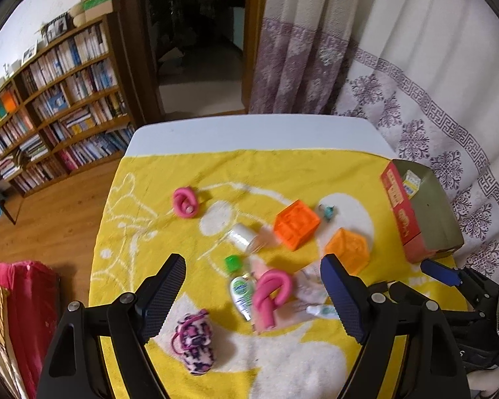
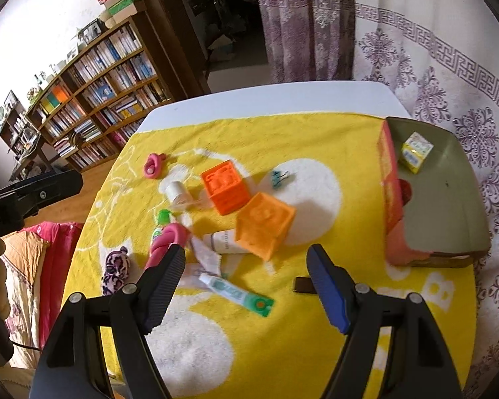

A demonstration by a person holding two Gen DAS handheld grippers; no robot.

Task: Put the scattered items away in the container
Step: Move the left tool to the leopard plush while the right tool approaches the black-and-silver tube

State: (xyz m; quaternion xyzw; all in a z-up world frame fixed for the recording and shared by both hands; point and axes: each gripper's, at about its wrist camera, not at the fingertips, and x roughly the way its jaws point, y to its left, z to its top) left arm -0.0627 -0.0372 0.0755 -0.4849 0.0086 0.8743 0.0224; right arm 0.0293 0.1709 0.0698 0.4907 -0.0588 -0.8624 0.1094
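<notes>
A red-sided cardboard box (image 2: 391, 199) lies open at the table's right edge with a small yellow carton (image 2: 415, 151) inside. Scattered on the yellow towel (image 1: 282, 169) are two orange cubes (image 2: 224, 186) (image 2: 264, 229), a pink foam twist (image 1: 271, 291) lying over a green-capped bottle (image 1: 241, 291), a toothpaste tube (image 2: 236, 294), a pink spotted pouch (image 1: 196, 342), a pink ring (image 1: 184, 202) and a white jar (image 1: 243, 236). My left gripper (image 1: 252, 286) hovers open above the twist and bottle. Over the toothpaste, my right gripper (image 2: 246, 276) is open too. Neither holds anything.
A teal clip (image 2: 279, 178), a white tube (image 2: 226, 242) and a small dark piece (image 2: 302, 285) also lie on the towel. Bookshelves (image 1: 60, 109) stand at the left, patterned curtains (image 1: 432, 99) behind and to the right. A pink-covered heap (image 1: 23, 316) sits left of the table.
</notes>
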